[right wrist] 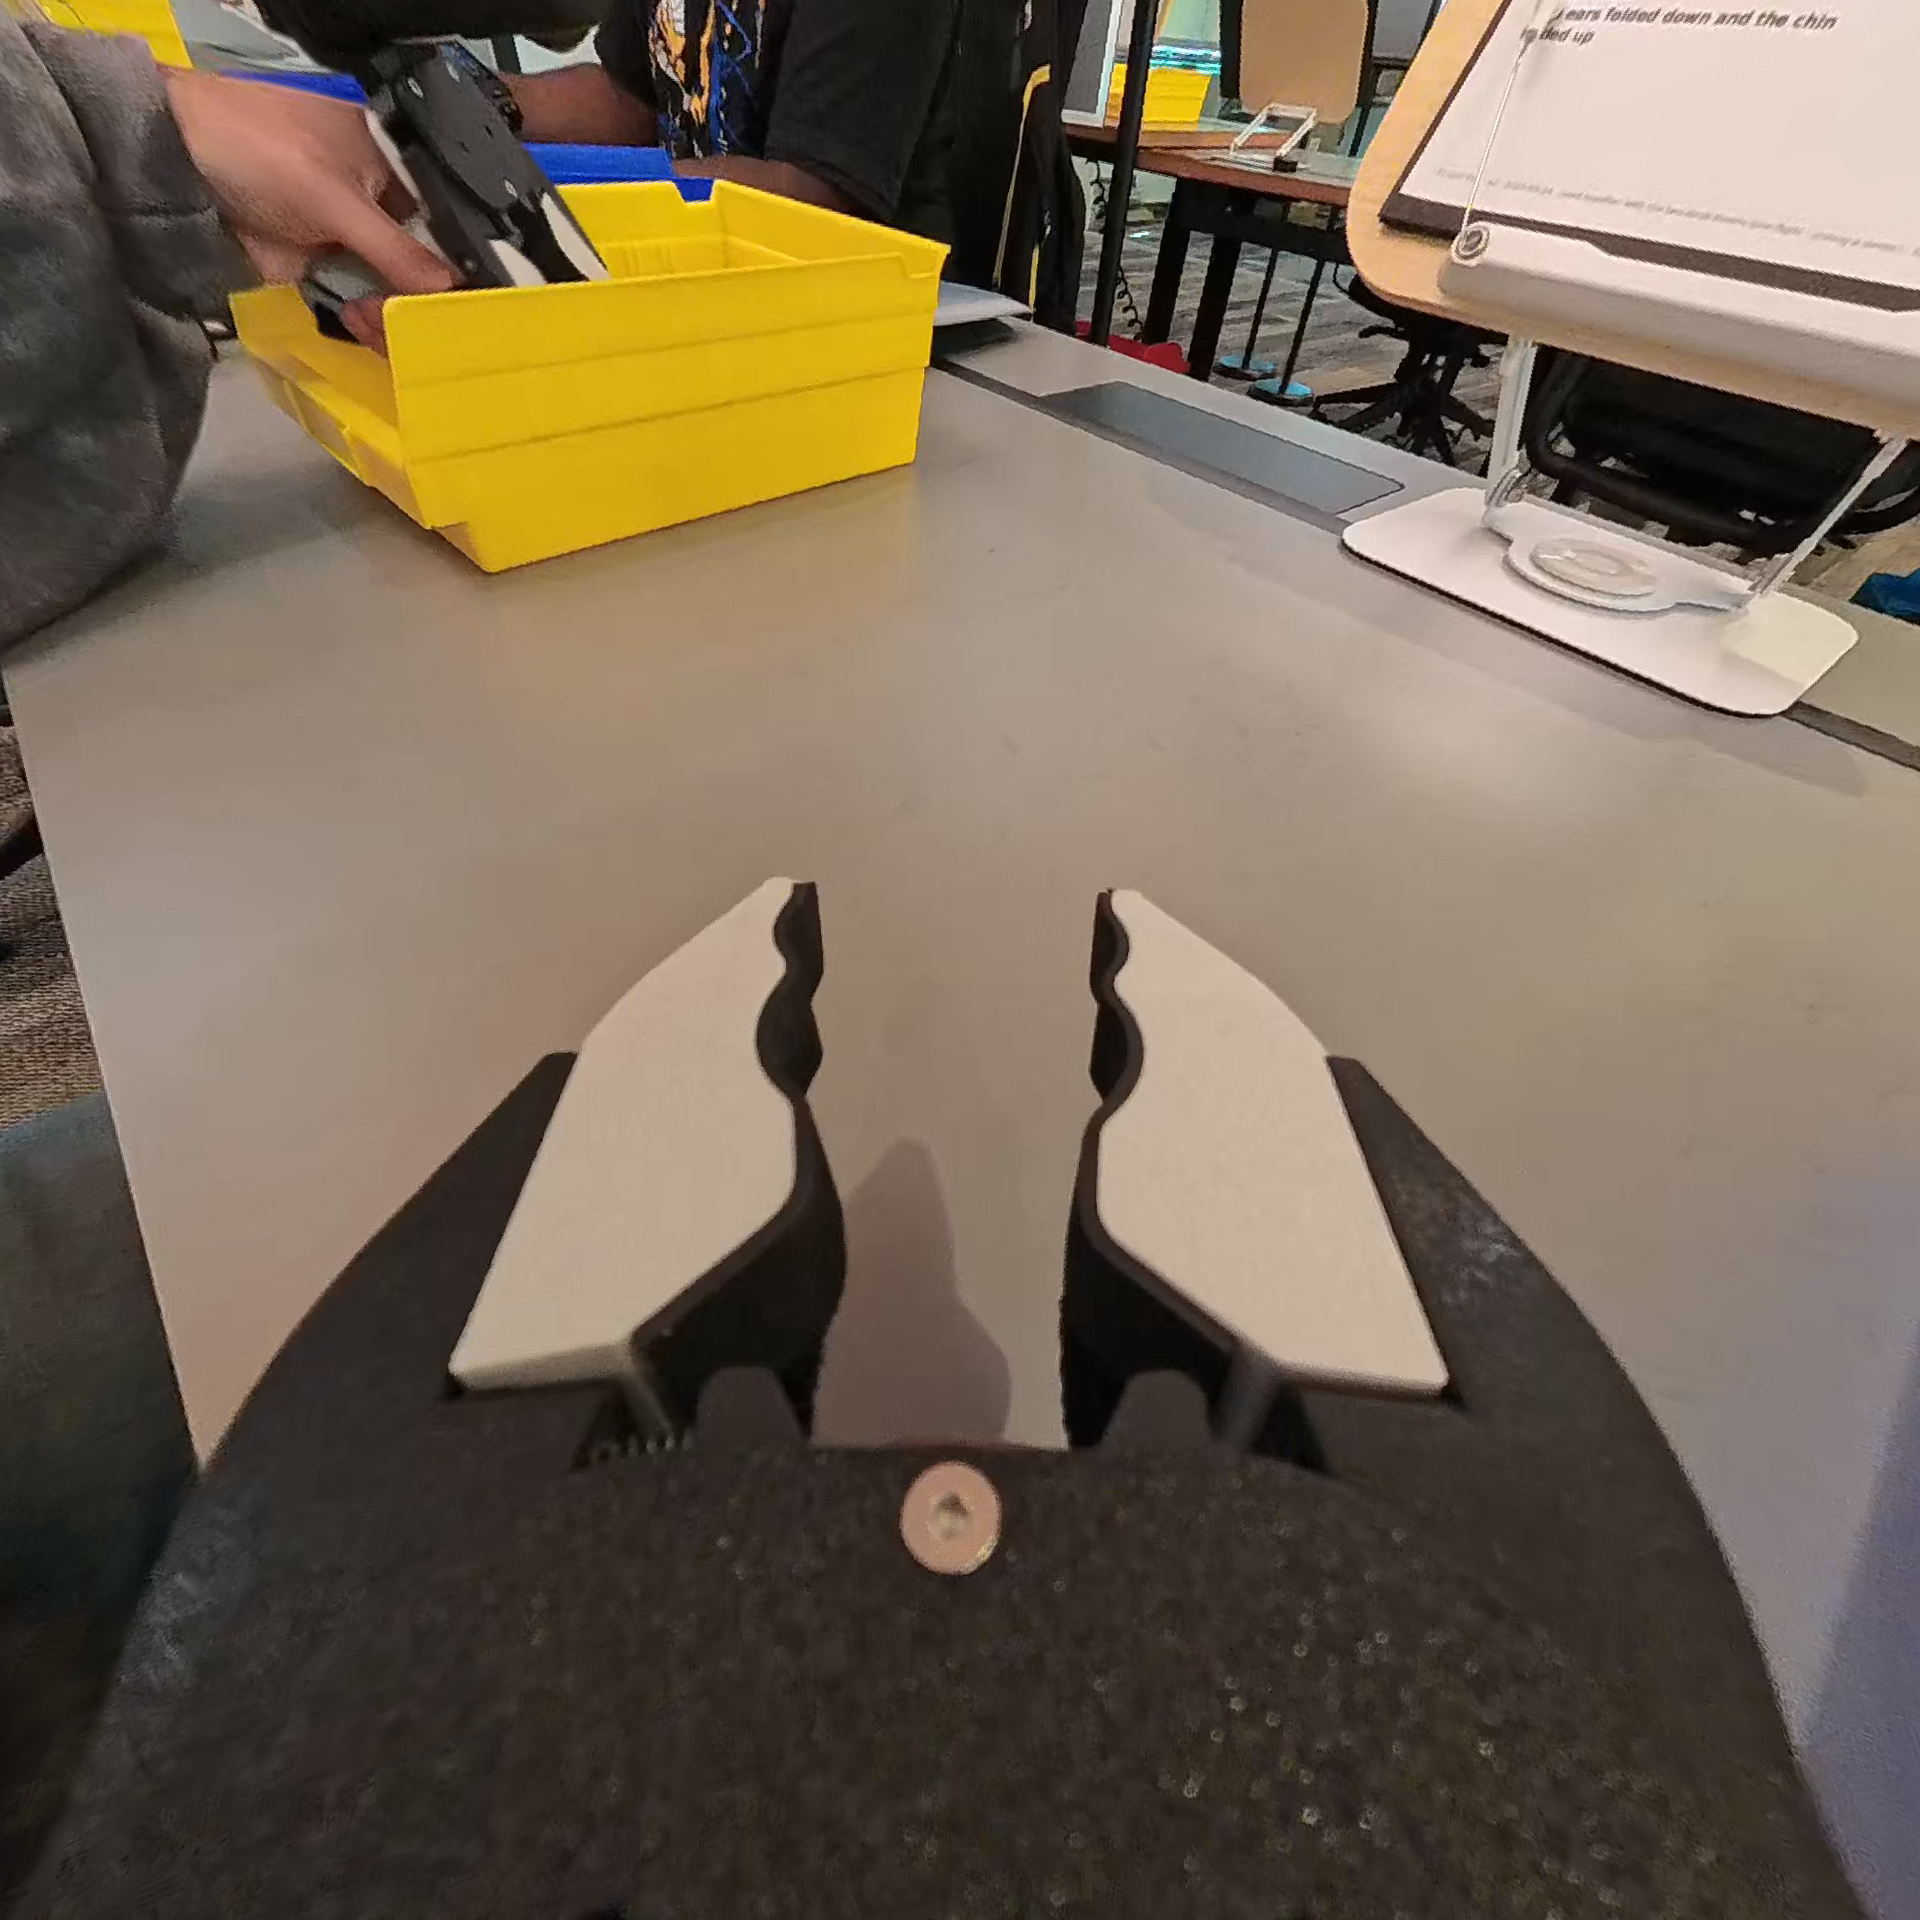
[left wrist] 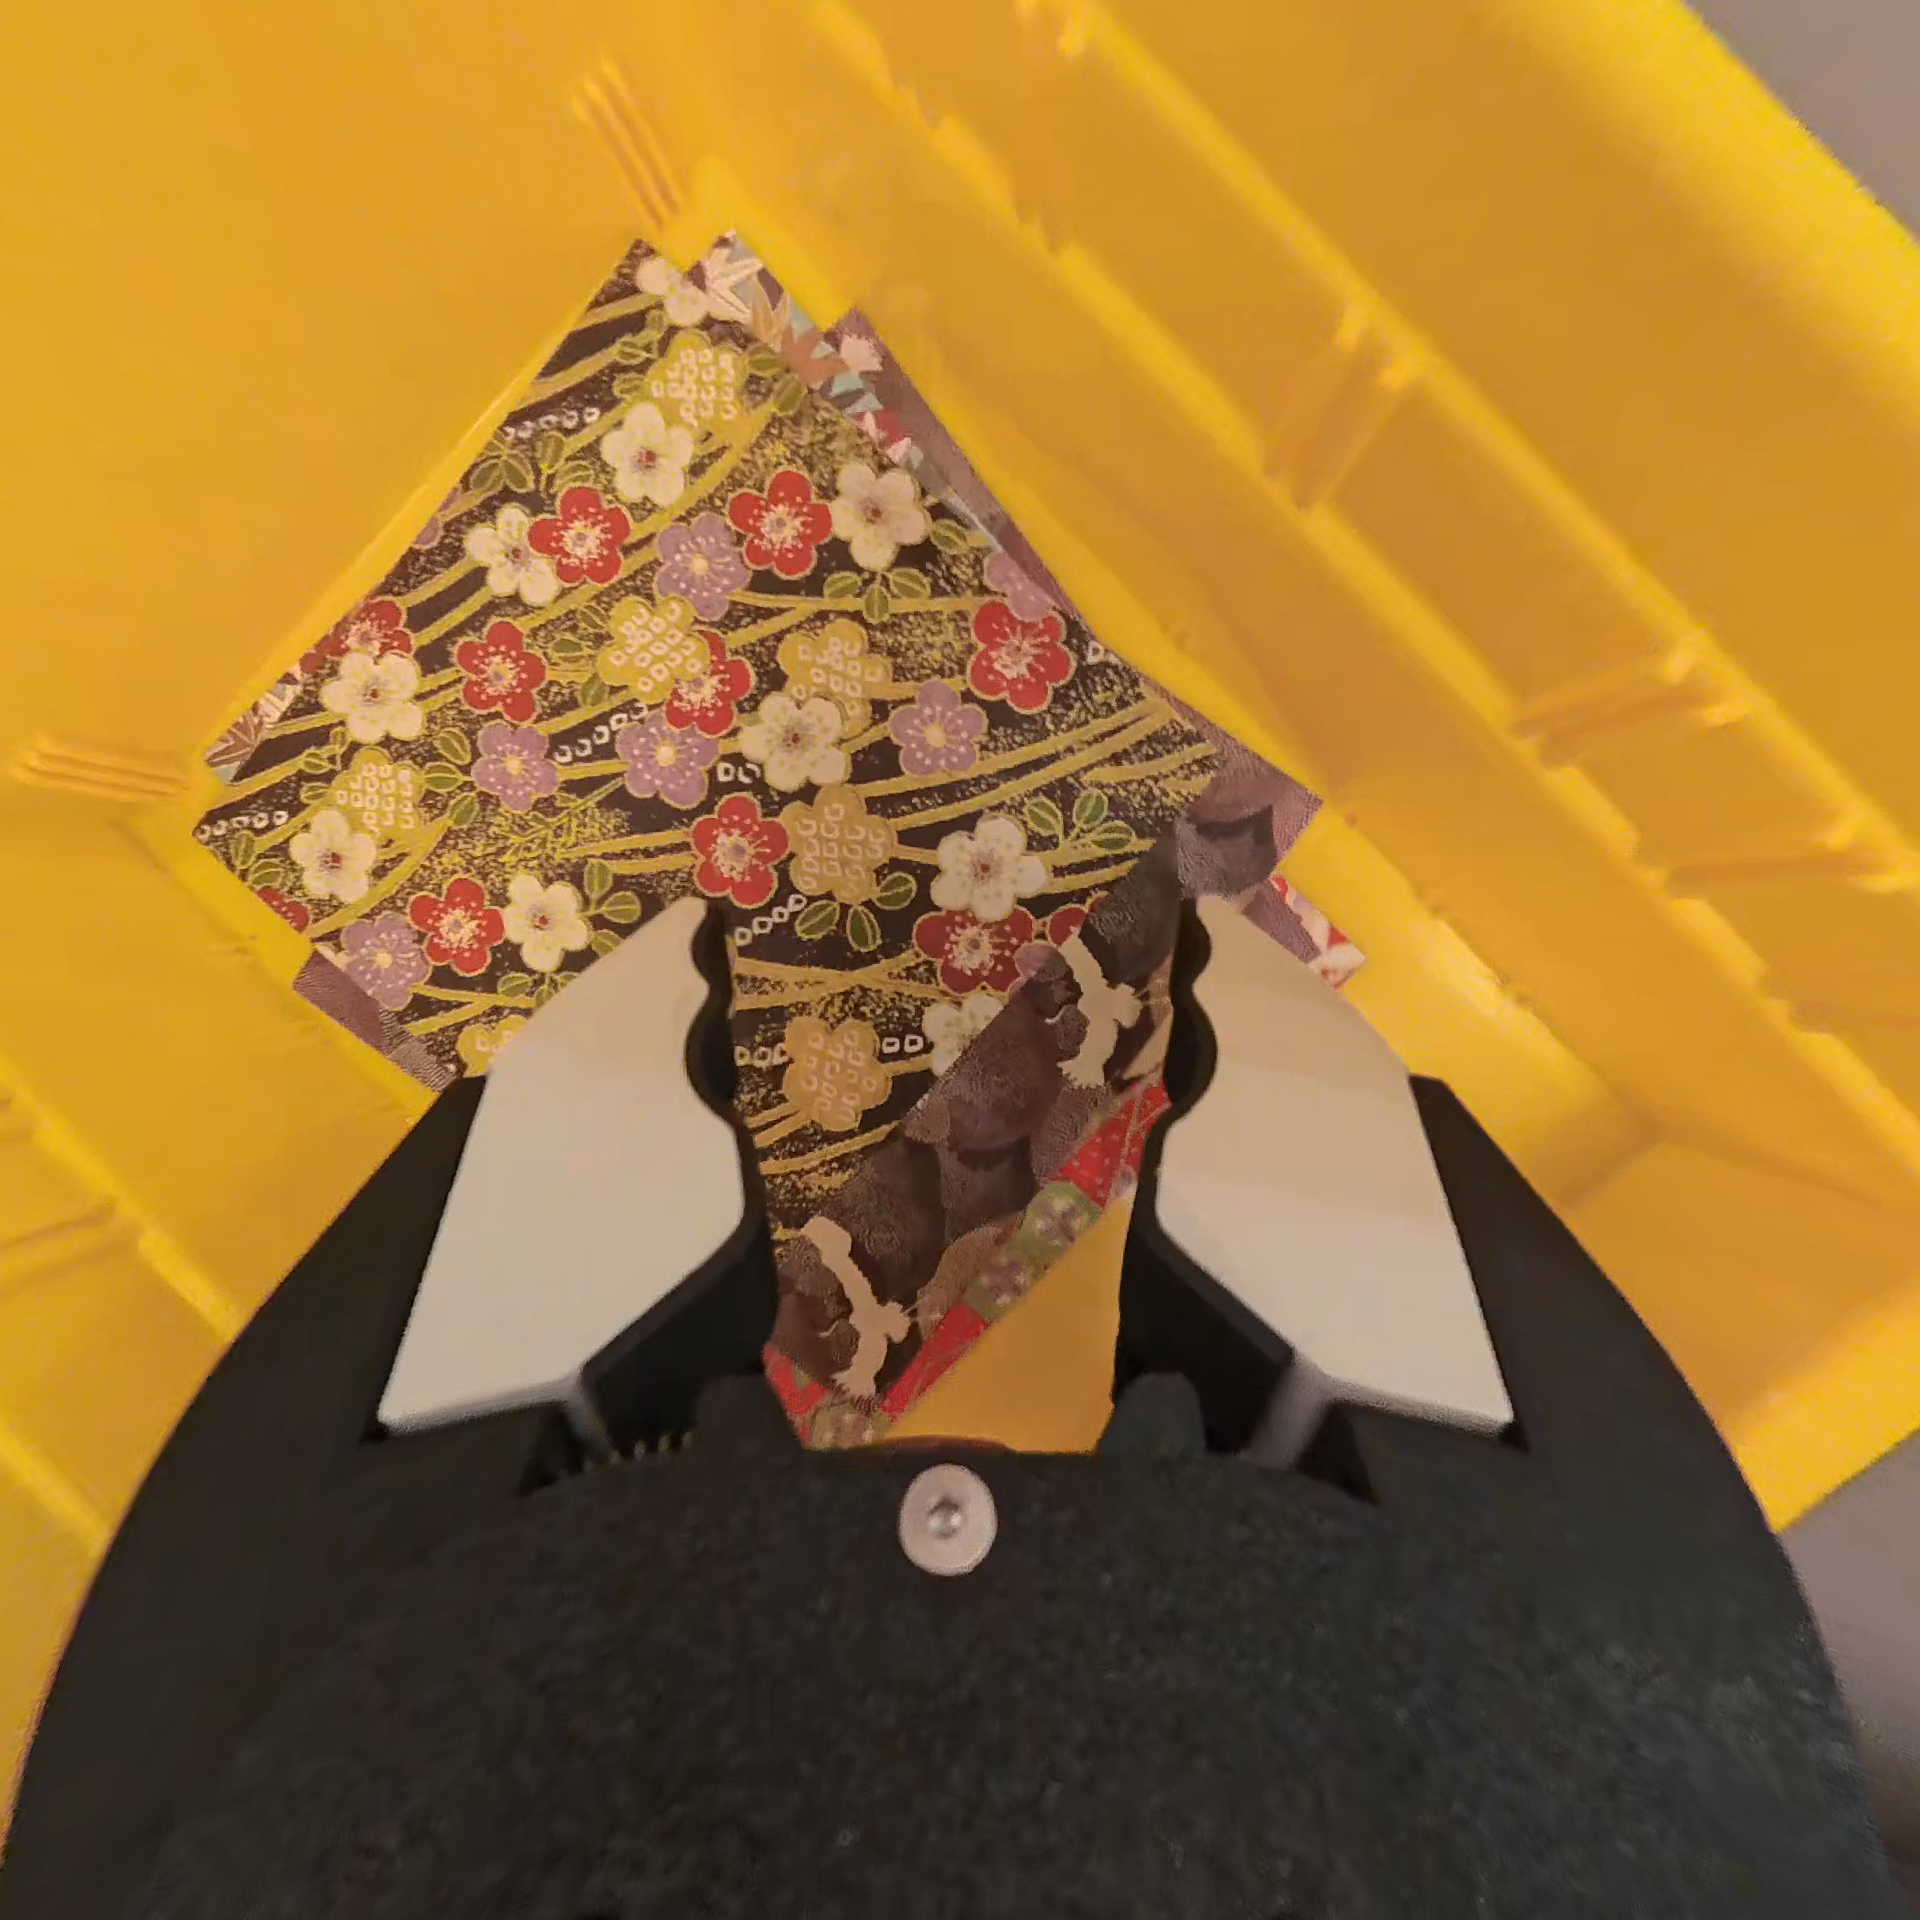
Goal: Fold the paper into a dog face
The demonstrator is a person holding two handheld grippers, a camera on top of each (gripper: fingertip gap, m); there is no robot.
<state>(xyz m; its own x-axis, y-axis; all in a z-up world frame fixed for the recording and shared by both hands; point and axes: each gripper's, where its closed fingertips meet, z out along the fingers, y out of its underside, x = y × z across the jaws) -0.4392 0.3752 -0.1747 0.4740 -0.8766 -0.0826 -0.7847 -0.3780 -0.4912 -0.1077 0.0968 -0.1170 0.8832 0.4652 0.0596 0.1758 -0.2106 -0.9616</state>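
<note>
A stack of patterned square papers lies in the corner of a yellow bin (left wrist: 1455, 520). The top sheet (left wrist: 665, 665) is dark with red, white and purple flowers; a grey-and-red sheet (left wrist: 997, 1174) sticks out under it. My left gripper (left wrist: 951, 920) is open, pointing down into the bin just above the papers, its fingers either side of the sheets' near corner. My right gripper (right wrist: 956, 904) is open and empty above the grey table (right wrist: 1039, 727). In the right wrist view the left gripper (right wrist: 488, 208) shows inside the yellow bin (right wrist: 665, 416), held by a hand.
A white stand (right wrist: 1600, 592) with an instruction sheet stands at the table's right. A blue bin (right wrist: 613, 161) sits behind the yellow one. A person in dark clothes stands beyond the table. A grey sleeve (right wrist: 73, 312) is at the left. About 45 cm separates my left fingertips from my right.
</note>
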